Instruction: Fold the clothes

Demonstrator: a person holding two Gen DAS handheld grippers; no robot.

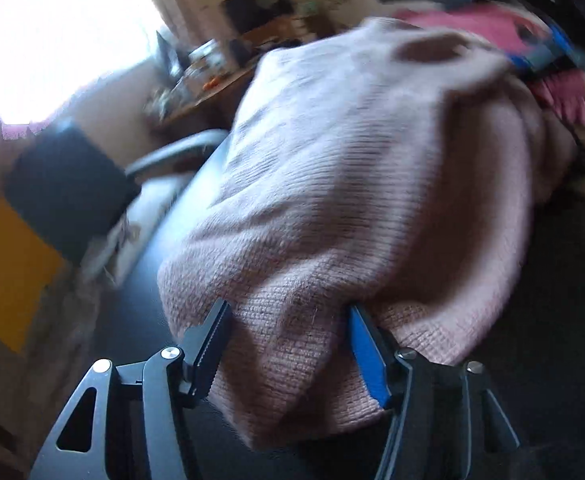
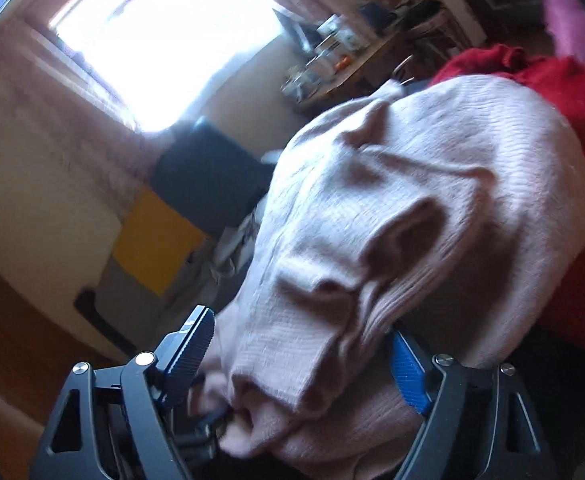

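A pale pink knitted sweater (image 1: 352, 160) lies bunched on a dark surface (image 1: 552, 300). In the left wrist view its near edge fills the gap of my left gripper (image 1: 288, 308), and both pads press on the knit. In the right wrist view the same sweater (image 2: 432, 160) is folded into ridges, with a ribbed cuff hanging toward the camera. My right gripper (image 2: 300, 324) stands wide with a thick bunch of that fabric packed between its fingers. The right gripper's blue parts (image 1: 540, 52) show at the sweater's far side.
A red garment (image 2: 564, 80) lies behind the sweater. A dark chair (image 1: 64, 188) and a yellow box (image 1: 4, 280) stand to the left. A cluttered wooden desk (image 1: 212, 88) sits under a bright window (image 2: 164, 28).
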